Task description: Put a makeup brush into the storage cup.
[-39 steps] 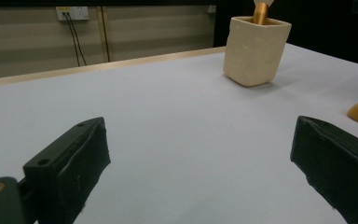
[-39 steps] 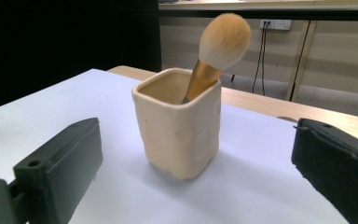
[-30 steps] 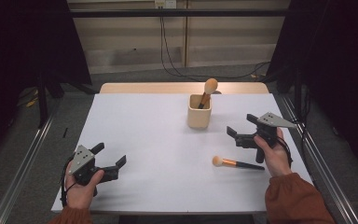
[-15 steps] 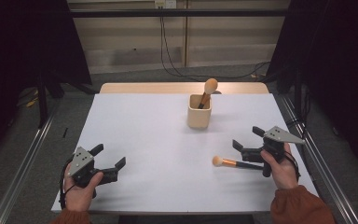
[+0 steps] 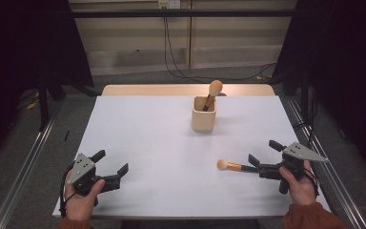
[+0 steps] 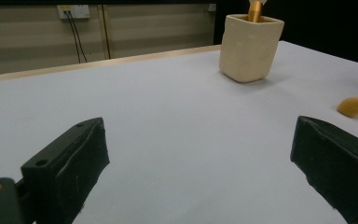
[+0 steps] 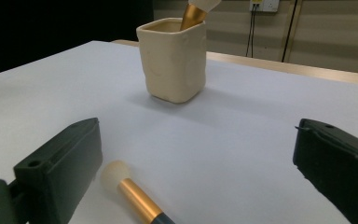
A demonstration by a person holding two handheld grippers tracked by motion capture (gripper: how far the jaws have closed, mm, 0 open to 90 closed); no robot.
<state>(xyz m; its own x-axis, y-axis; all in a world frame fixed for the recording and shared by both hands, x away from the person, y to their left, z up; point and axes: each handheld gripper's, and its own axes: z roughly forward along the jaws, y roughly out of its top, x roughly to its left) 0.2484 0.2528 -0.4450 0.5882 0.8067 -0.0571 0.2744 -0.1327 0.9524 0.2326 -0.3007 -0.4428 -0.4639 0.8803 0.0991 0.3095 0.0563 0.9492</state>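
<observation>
Right gripper (image 5: pixel 263 161), lower right of the high view, jaws spread wide and holding nothing, straddles the handle of the makeup brush (image 5: pixel 236 166) lying flat on the table (image 5: pixel 147 133); left gripper (image 5: pixel 110 166), lower left, likewise wide open and empty.

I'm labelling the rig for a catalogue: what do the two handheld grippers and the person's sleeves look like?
Both are black handheld tools with two chunky, blunt black jaws. The left gripper and the right gripper each carry a flat grey three-cornered plate on top with small dark dots. A thin black cable loops by the left hand. At the wrists, rust-orange sleeves show. The jaw blocks have small round holes.
</observation>
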